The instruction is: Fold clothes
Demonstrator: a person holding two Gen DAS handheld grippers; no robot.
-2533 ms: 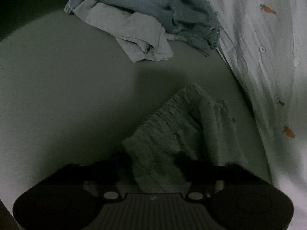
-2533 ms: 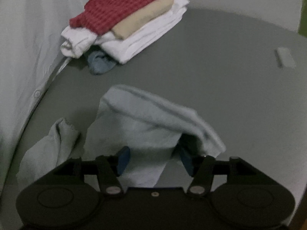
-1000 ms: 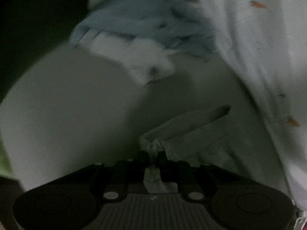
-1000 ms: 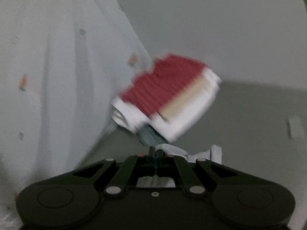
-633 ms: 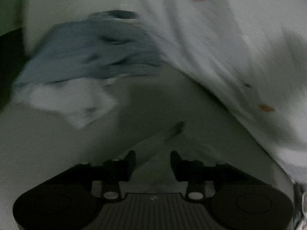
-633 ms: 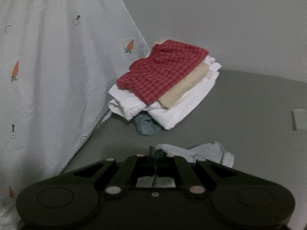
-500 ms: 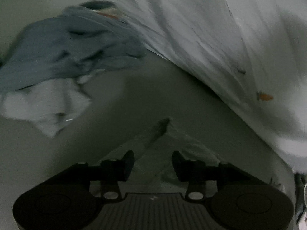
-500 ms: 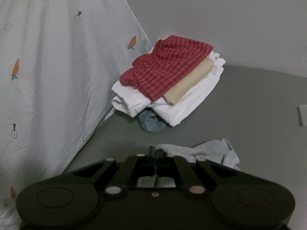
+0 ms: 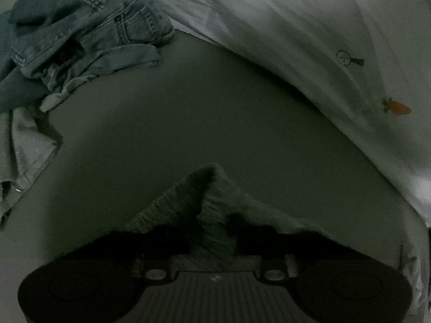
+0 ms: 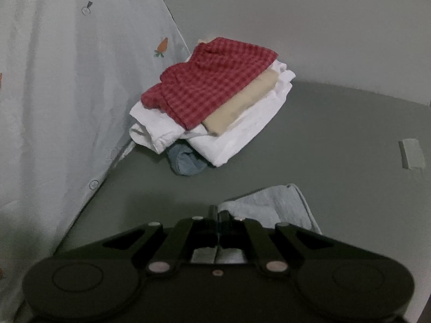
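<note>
Left hand-held gripper [image 9: 212, 231]: jaws have just been closing and stand narrow, with a raised fold of the knit garment [image 9: 212, 188] between them. In this dark view the cloth looks pinched, and it tents up from the grip.
Knit garment: pale, ribbed and fleecy. It lies on the grey counter [image 9: 188, 113] right at the gripper, clear of the other clothes.
Jeans [image 9: 80, 27]: crumpled heap at the far left of the counter, unfolded, with a pale cloth [image 9: 24, 145] beside it.
Sheet [image 9: 323, 40]: white with small carrots, hanging along the counter's far edge.
Right hand-held gripper [image 10: 218, 218]: jaws fully together on a thin edge of the same pale garment [image 10: 280, 204], which spreads to the right of the fingers on the counter [image 10: 323, 134].
Stack [image 10: 215, 102]: folded red check, beige and white pieces near the sheet [image 10: 67, 80], a blue roll underneath.
Handling, judged: light, soft and limp. It will sag between the two holds and keeps no crease by itself, so each fold wants laying down and pressing flat.
Grip, judged: the fuzzy knit should not slip, but a pinch may catch one layer only or stretch the ribs.
Where to hold, judged: at the hem or band corners, one gripper at each end of an edge, both layers taken together, kept taut and level while it is carried over.
</note>
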